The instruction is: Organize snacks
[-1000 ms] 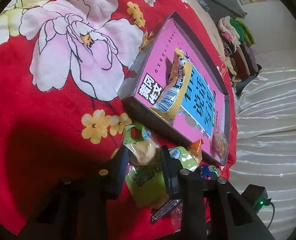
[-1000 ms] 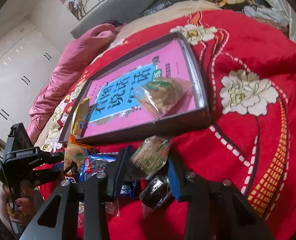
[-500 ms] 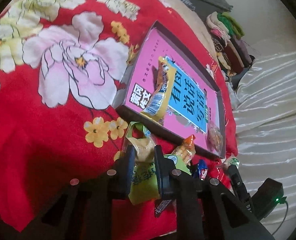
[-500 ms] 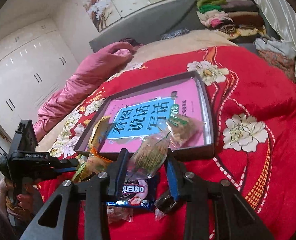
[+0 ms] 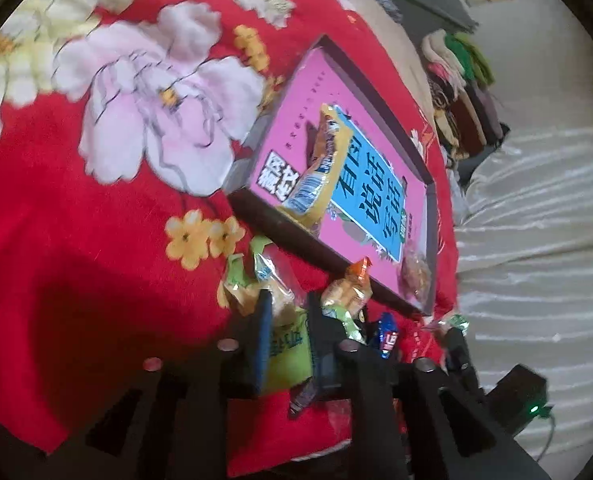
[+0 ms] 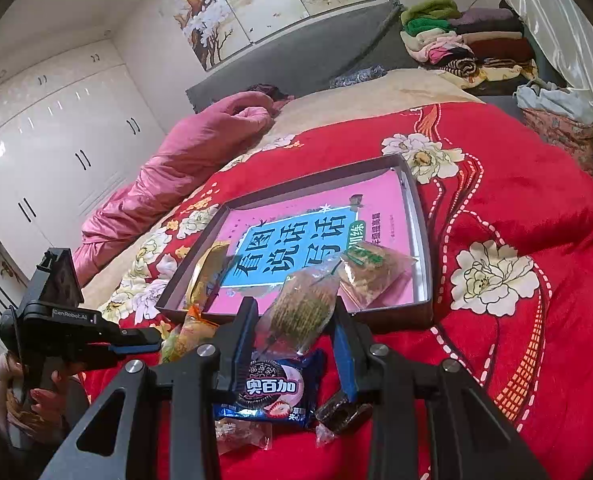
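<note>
A dark tray [image 6: 423, 248] lined with a pink and blue book lies on the red floral bedspread; it also shows in the left wrist view [image 5: 284, 230]. A yellow packet [image 5: 318, 168] and a clear cracker packet [image 6: 376, 276] lie in it. My left gripper [image 5: 286, 312] is shut on a green-labelled clear snack packet [image 5: 286, 344]. My right gripper [image 6: 294, 318] is shut on a clear packet of green-brown crackers [image 6: 300, 312], held above the tray's near edge.
Loose snacks lie before the tray: an orange-topped packet [image 5: 348, 288], a blue Oreo-style packet [image 6: 274, 388], a dark wrapped sweet [image 6: 342, 414]. A pink quilt [image 6: 168, 184] and folded clothes [image 6: 464, 44] lie at the back. The left gripper shows in the right view [image 6: 136, 338].
My left gripper has closed on the green-labelled packet. My right gripper has lifted the cracker packet up off the bed toward the tray.
</note>
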### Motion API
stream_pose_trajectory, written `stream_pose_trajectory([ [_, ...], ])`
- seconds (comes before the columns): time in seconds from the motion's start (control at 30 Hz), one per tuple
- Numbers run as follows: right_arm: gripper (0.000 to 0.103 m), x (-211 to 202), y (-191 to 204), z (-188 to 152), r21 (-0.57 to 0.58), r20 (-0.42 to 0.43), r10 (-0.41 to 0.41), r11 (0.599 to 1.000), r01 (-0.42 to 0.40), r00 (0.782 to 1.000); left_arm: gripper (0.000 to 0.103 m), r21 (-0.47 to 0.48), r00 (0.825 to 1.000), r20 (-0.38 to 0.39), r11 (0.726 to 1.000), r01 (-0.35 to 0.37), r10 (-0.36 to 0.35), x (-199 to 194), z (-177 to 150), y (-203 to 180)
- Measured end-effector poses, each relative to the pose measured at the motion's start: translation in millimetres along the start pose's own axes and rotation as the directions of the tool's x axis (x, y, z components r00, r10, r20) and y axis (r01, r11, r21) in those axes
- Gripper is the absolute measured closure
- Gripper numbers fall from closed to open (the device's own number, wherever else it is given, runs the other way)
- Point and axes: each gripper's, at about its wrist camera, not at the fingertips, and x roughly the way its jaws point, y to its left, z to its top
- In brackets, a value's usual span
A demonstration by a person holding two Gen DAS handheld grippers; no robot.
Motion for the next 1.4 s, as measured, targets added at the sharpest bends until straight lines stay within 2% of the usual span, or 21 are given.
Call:
stream_pose_trajectory([
  [0.03, 0.067, -0.7, -0.1, 0.2, 0.0, 0.003, 0.002, 1.0, -0.002, 1.0, 0.073, -0.016, 1.0, 0.001, 1.0, 0.002, -0.002, -1.1, -0.2, 1.6],
  [0.1, 0.067, -1.8, 0.0, 1.1, 0.0, 0.009, 0.006, 1.0, -0.006, 1.0, 0.029, -0.056, 1.0, -0.003, 0.998, -0.009, 0.009, -1.0, 1.3, 5.9],
  [0.13, 0.067, -2.1, 0.1, 0.7, 0.002, 0.01, 0.007, 1.0, -0.007, 1.0, 0.026, -0.076, 1.0, -0.011, 0.997, -0.025, 0.025, 1.6, 1.1, 8.0],
  [0.23, 0.067, -2.6, -0.5, 1.2, 0.005, 0.012, 0.011, 1.0, -0.011, 1.0, 0.026, -0.088, 0.999, -0.033, 0.995, -0.037, 0.034, 13.6, 0.2, 8.0],
  [0.33, 0.067, -3.7, -2.0, 1.7, 0.012, 0.015, 0.019, 1.0, -0.019, 1.0, 0.027, -0.043, 0.995, -0.04, 0.995, -0.094, 0.093, 27.3, 0.2, -4.3],
  [0.47, 0.067, -2.6, -4.1, 2.5, 0.024, 0.014, 0.025, 0.999, -0.025, 1.0, 0.029, -0.031, 0.991, -0.035, 0.991, -0.131, 0.13, 41.3, 2.3, -15.0],
  [0.53, 0.067, -0.9, -4.4, 2.4, 0.027, 0.008, 0.03, 0.999, -0.03, 1.0, 0.042, -0.045, 0.99, -0.021, 0.989, -0.138, 0.137, 46.1, 5.7, -15.9],
  [0.57, 0.067, -0.5, -3.6, 2.5, 0.024, 0.007, 0.028, 0.999, -0.029, 1.0, 0.065, -0.035, 0.987, -0.019, 0.987, -0.16, 0.159, 50.1, 7.8, -17.6],
  [0.77, 0.067, -3.1, 3.5, 3.7, -0.018, 0.029, 0.013, 1.0, -0.013, 0.999, 0.067, 0.021, 0.991, 0.004, 0.991, -0.134, 0.134, 34.9, 3.6, -19.7],
  [1.03, 0.067, -13.3, 6.8, 9.9, -0.044, 0.098, 0.007, 0.999, -0.003, 0.995, 0.067, 0.148, 0.984, 0.135, 0.98, -0.133, 0.113, -9.6, 6.8, -52.5],
  [1.23, 0.067, -14.8, 5.2, 15.9, -0.065, 0.13, -0.033, 0.997, 0.042, 0.991, 0.067, 0.229, 0.958, 0.262, 0.957, -0.179, 0.116, -38.0, 16.7, -72.8],
  [1.4, 0.067, -14.6, 6.0, 21.7, -0.098, 0.155, -0.073, 0.991, 0.089, 0.985, 0.067, 0.267, 0.939, 0.32, 0.939, -0.215, 0.124, -48.2, 25.1, -82.1],
])
